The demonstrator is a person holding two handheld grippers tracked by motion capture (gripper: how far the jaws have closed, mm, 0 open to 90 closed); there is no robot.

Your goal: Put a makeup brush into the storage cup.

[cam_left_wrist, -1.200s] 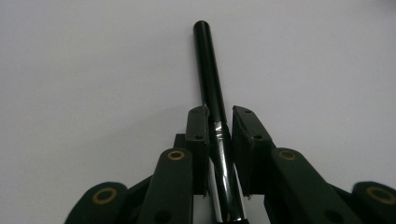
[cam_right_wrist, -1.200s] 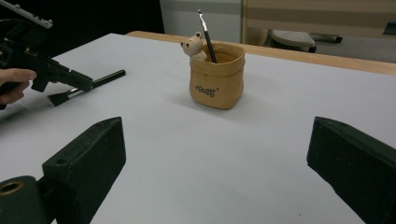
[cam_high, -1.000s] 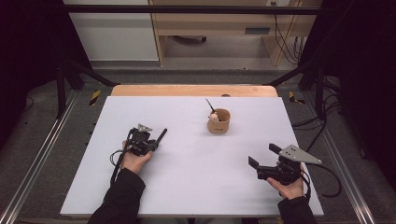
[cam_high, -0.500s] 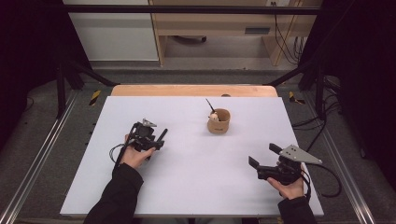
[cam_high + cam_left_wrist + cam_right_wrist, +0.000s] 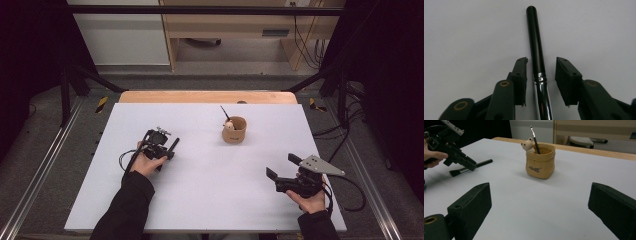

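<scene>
1. Your left gripper (image 5: 167, 148) hovered low over the white table (image 5: 210, 200), on its left side, with the black-handled brush (image 5: 537, 62) lying flat between its two jaws.
2. Those jaws had just been closing — yet in the left gripper view a gap showed on each side of the handle, so neither pad pressed on it and the brush was not gripped.
3. The brush pointed away along the jaws, its chrome ferrule (image 5: 541, 90) level with the pads and the rounded handle end beyond them.
4. From the right gripper view, the brush's dark bristles (image 5: 454, 172) rested on the table, just under your left gripper.
5. Your right gripper (image 5: 282, 174) sat near the table's front right — jaws spread wide, nothing in them.
6. The tan pot (image 5: 234, 130) stood well apart from both grippers, holding a thin brush (image 5: 534, 138) and a small bear figure (image 5: 527, 145) at its rim.
</scene>
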